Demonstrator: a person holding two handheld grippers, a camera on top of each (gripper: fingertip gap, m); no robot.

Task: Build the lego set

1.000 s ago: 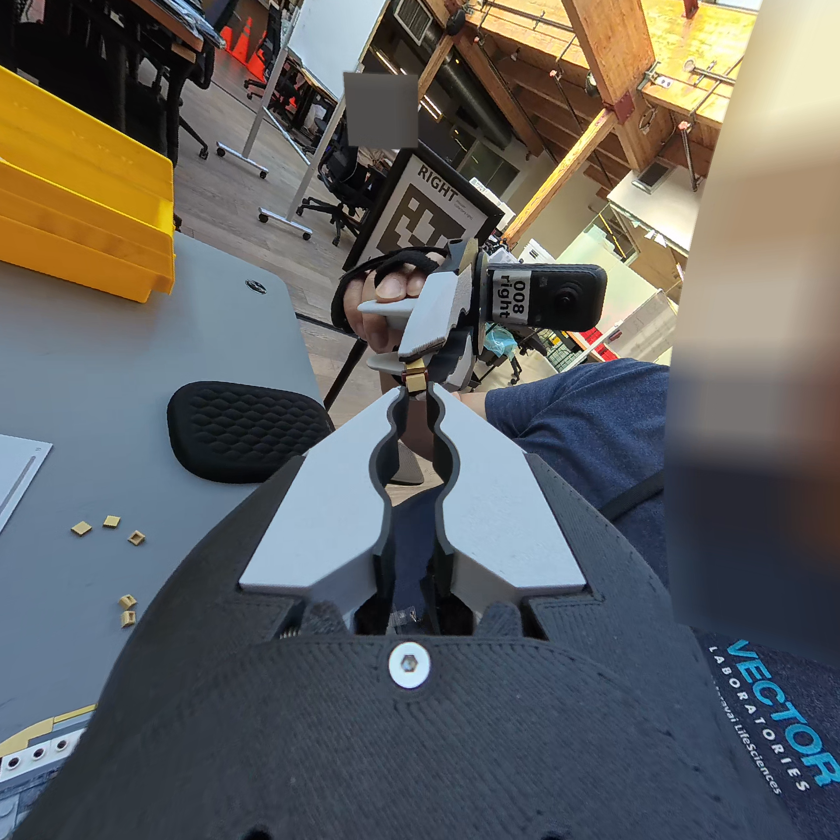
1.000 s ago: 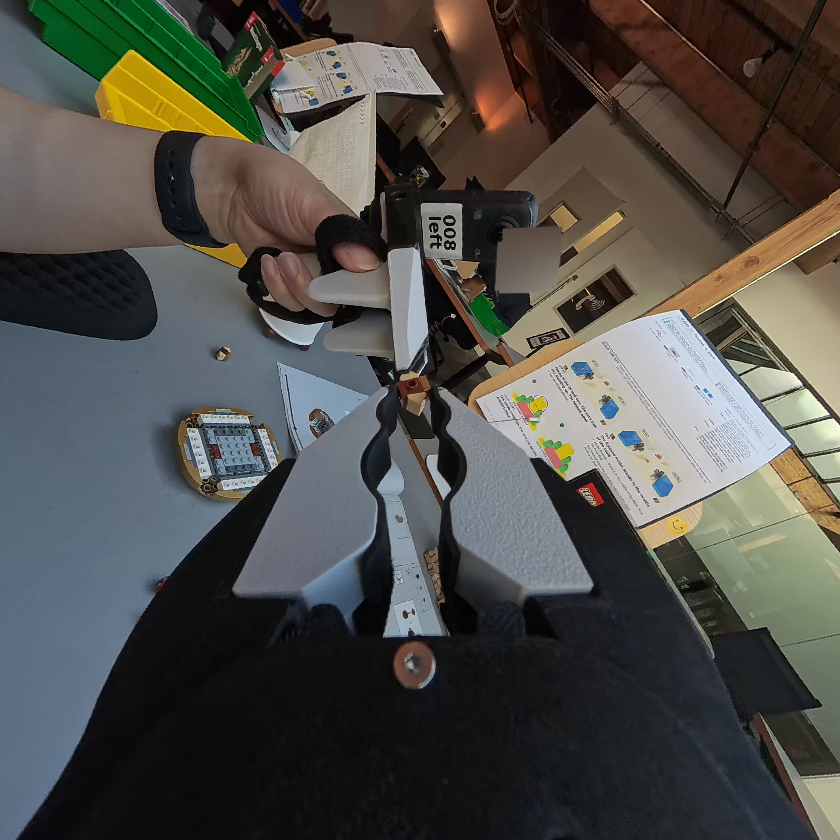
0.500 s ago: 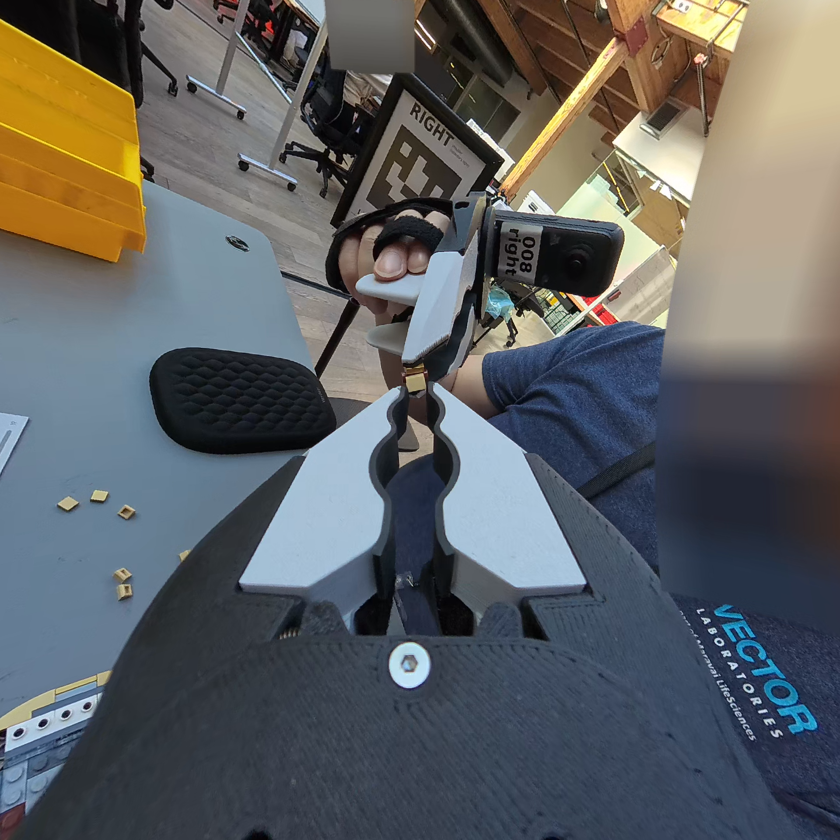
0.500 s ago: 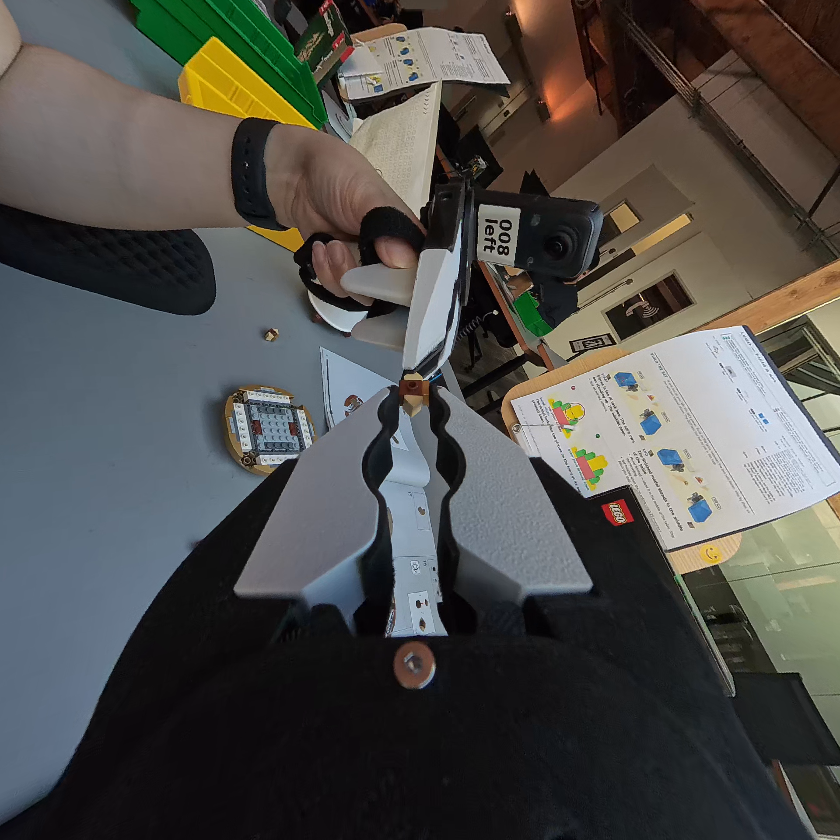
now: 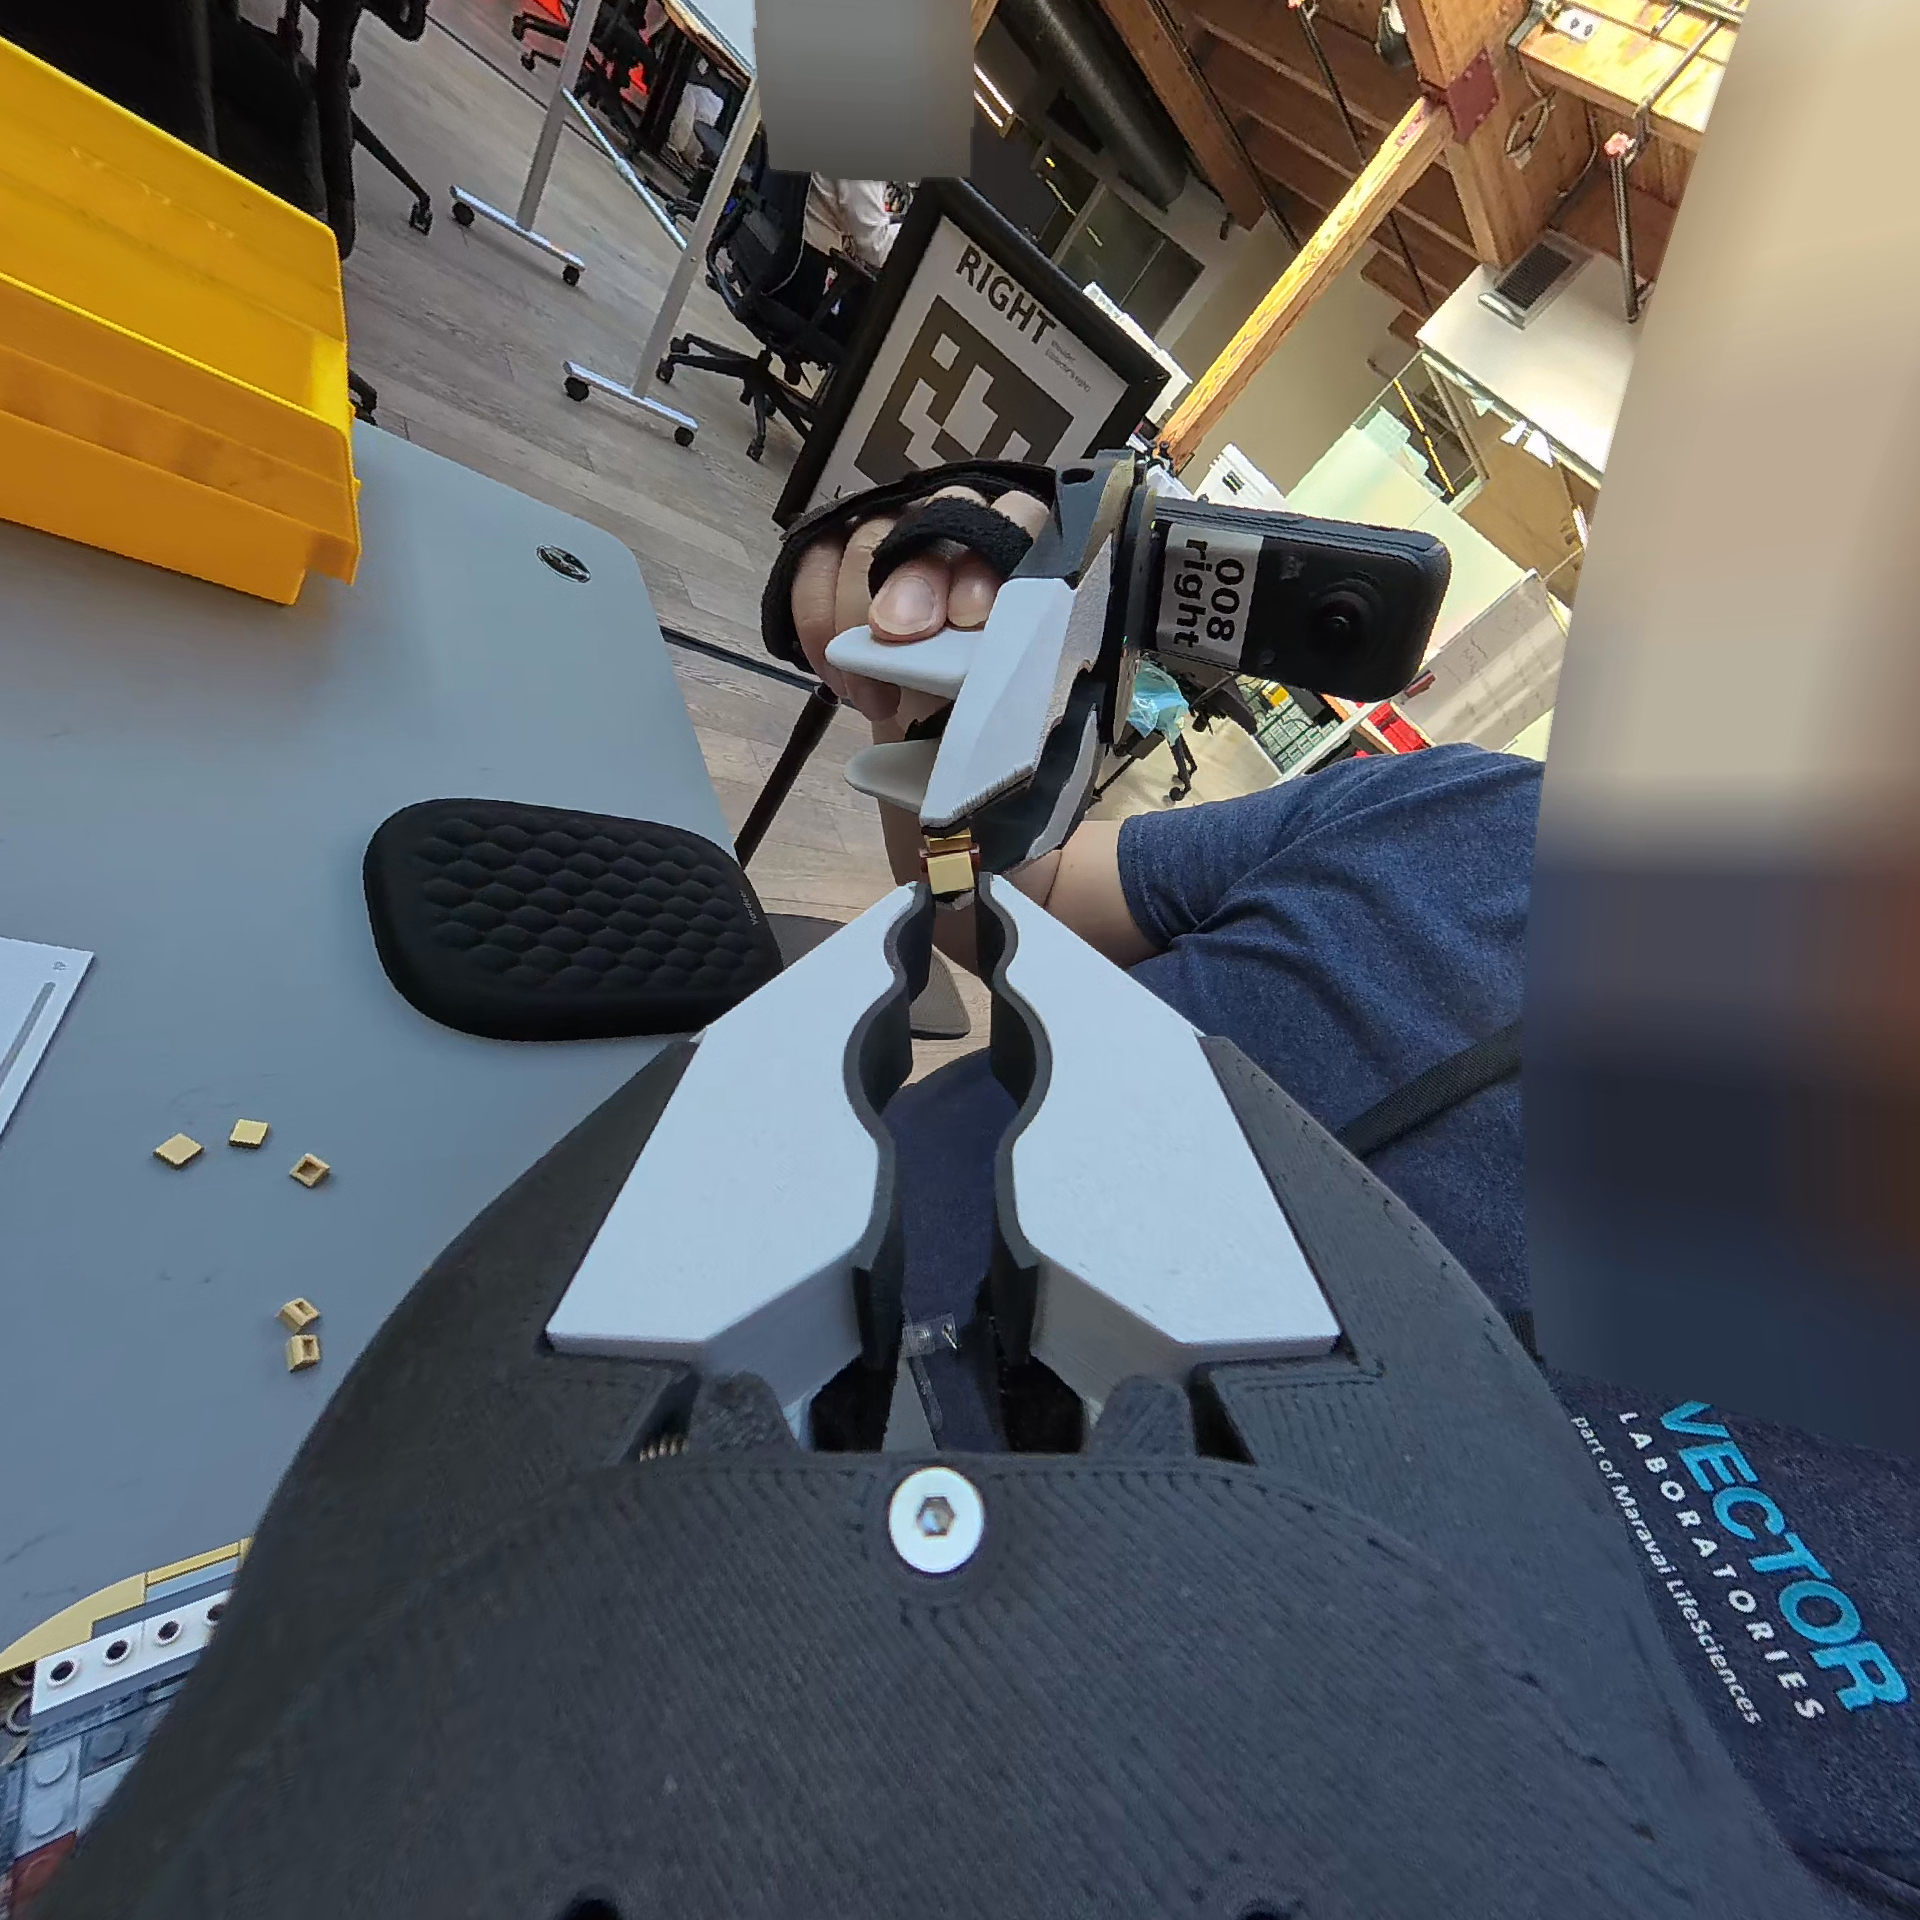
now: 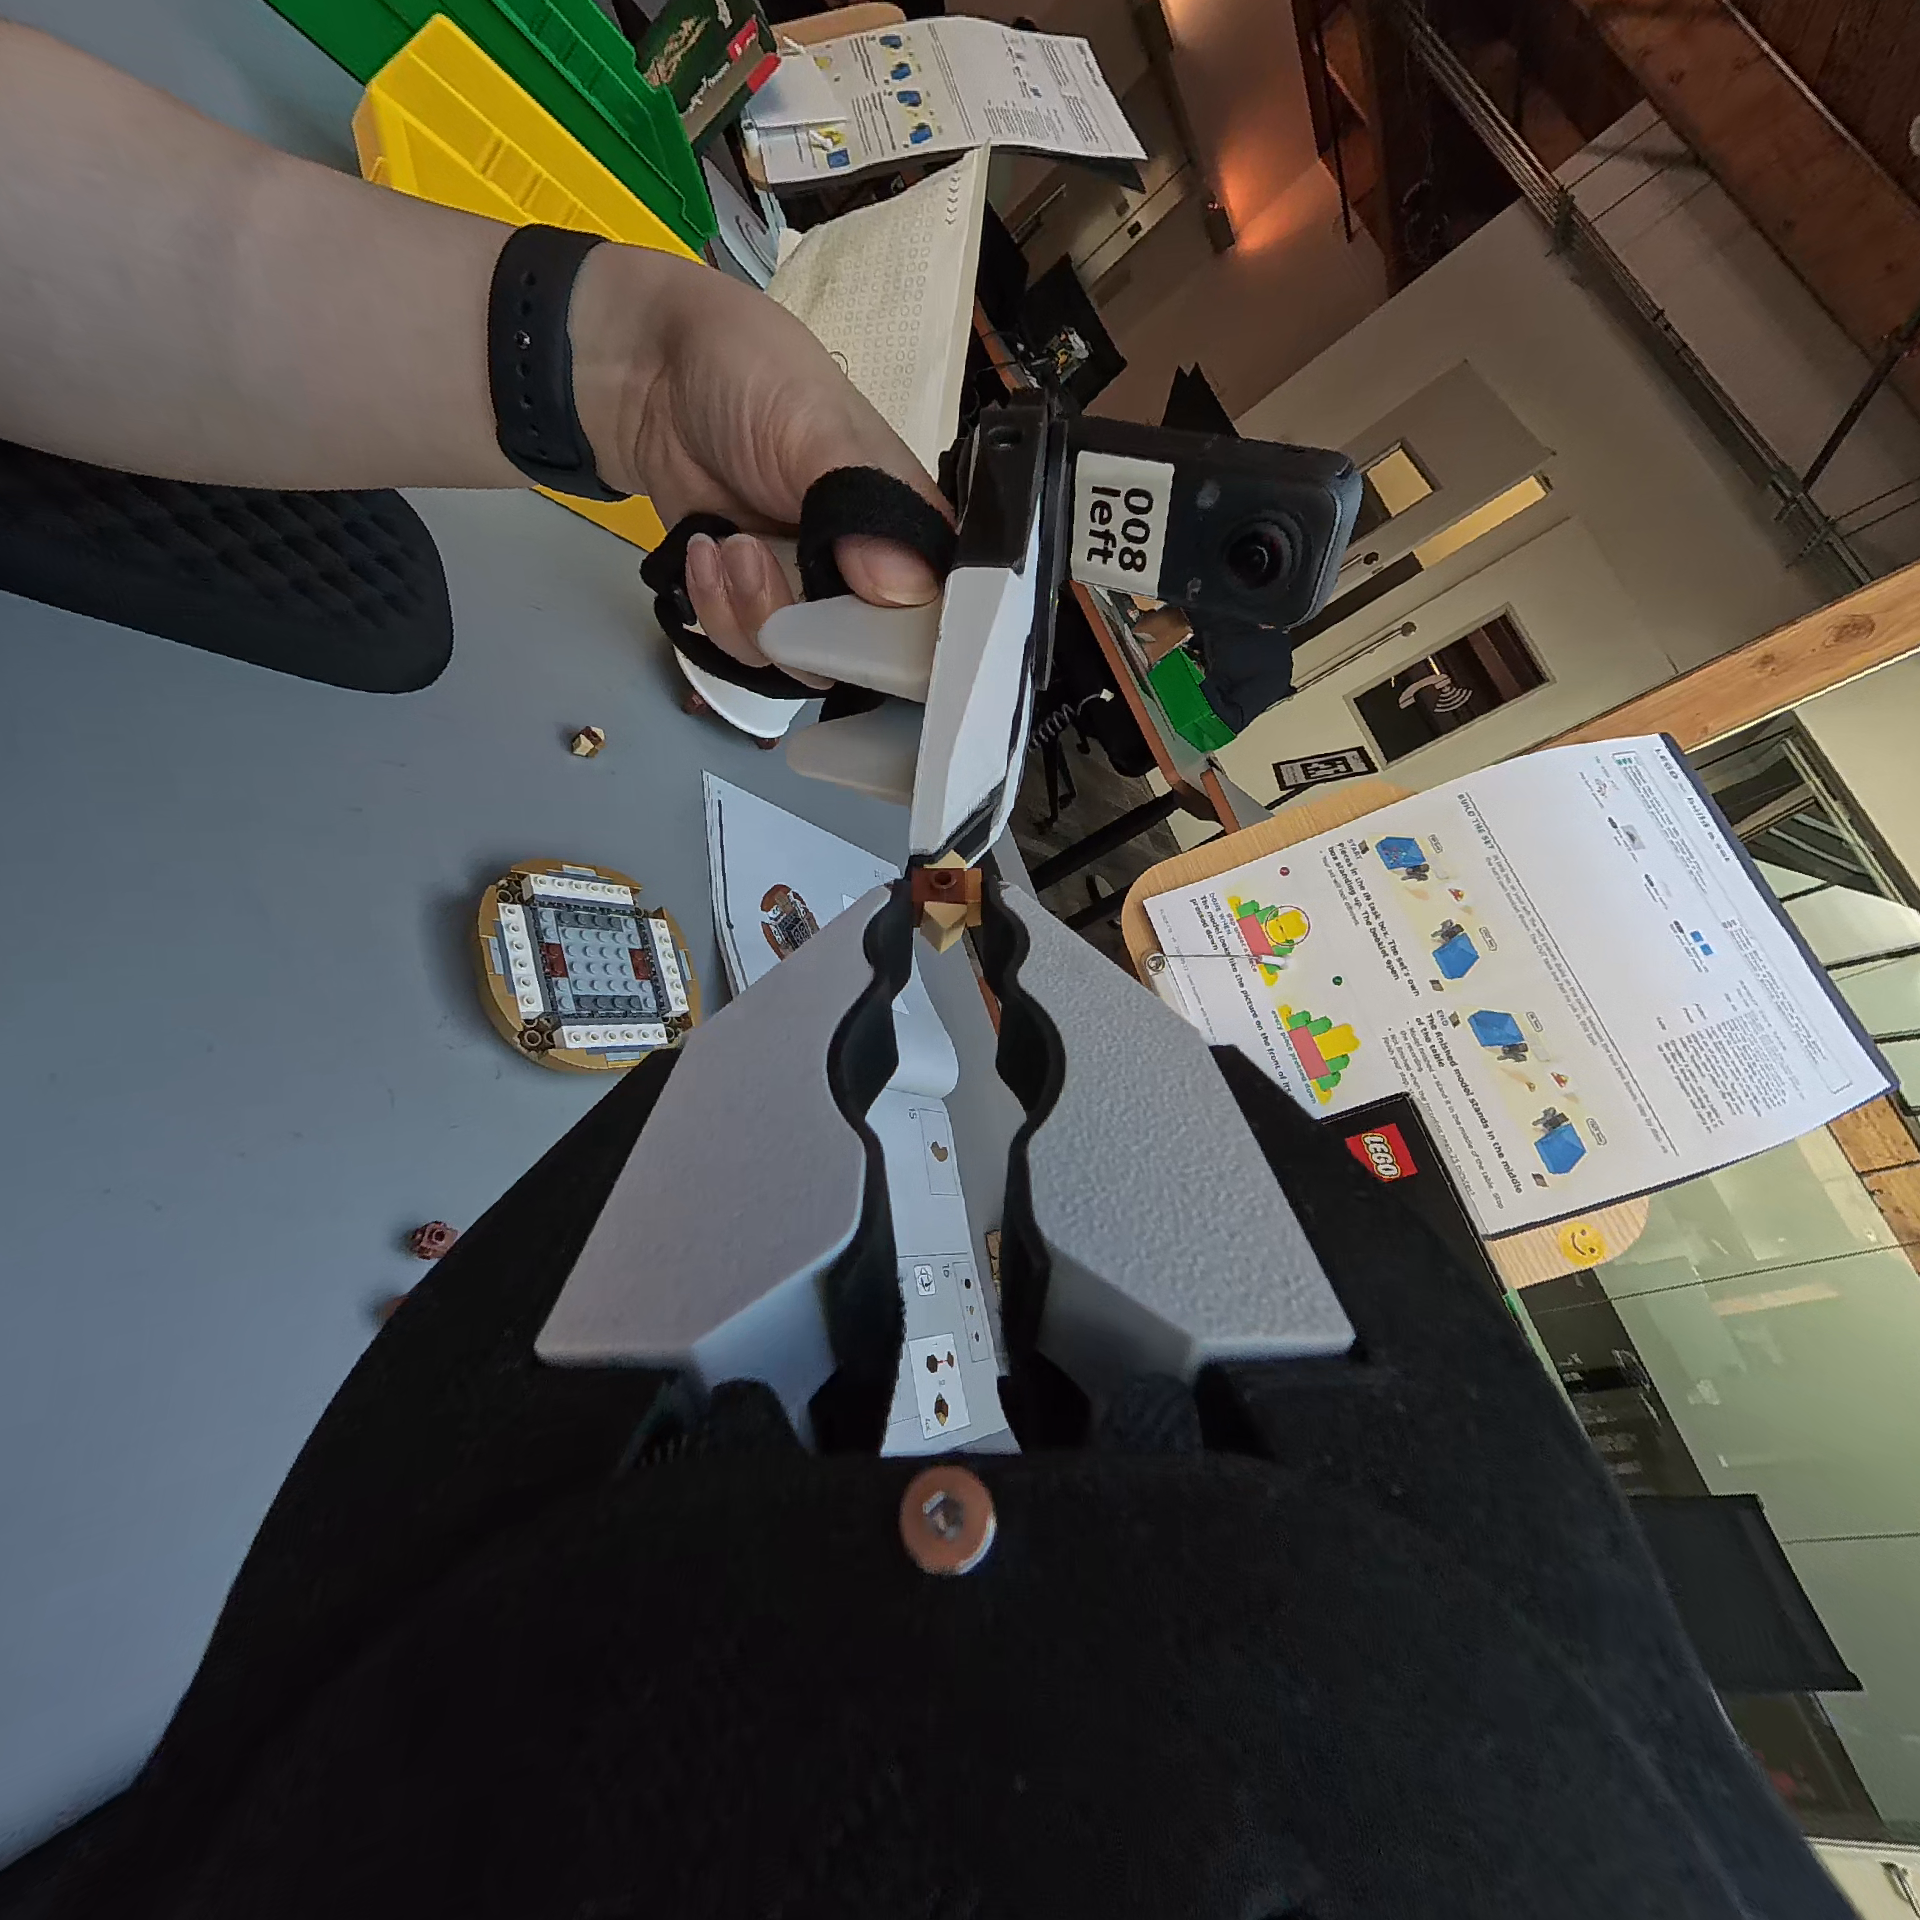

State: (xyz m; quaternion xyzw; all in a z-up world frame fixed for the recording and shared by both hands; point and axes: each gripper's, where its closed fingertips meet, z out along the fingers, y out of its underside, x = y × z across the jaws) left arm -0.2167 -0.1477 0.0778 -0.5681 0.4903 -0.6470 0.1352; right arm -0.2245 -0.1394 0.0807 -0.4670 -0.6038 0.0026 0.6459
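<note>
Both grippers are held in the air, tip to tip. My right gripper [image 6: 940, 896] is shut on a small brown brick [image 6: 941, 886] that has a tan piece [image 6: 940, 927] on it. My left gripper [image 5: 951, 899] is shut on a small tan piece [image 5: 948, 871] pressed against that brick. In the right wrist view the left gripper [image 6: 948, 847] comes down from above. In the left wrist view the right gripper [image 5: 951, 823] does the same. The round tan-rimmed build [image 6: 584, 961] with grey and white studs lies on the grey table [image 6: 260, 935], and its edge shows in the left wrist view [image 5: 94, 1662].
Several loose tan pieces [image 5: 249, 1132] lie on the table. So do a tan piece [image 6: 587, 740] and a reddish-brown piece [image 6: 431, 1238]. A black pad [image 5: 561, 914], yellow bins [image 5: 156, 312], green bins [image 6: 582, 62], an instruction booklet [image 6: 790, 894] and a printed sheet [image 6: 1507, 987] surround the work area. Less than 4 cm separates the two grippers' tips.
The grippers stay tip to tip with the pieces between them. Both have shifted and tilted a little, and the left gripper's camera has turned more toward the right wrist view.
</note>
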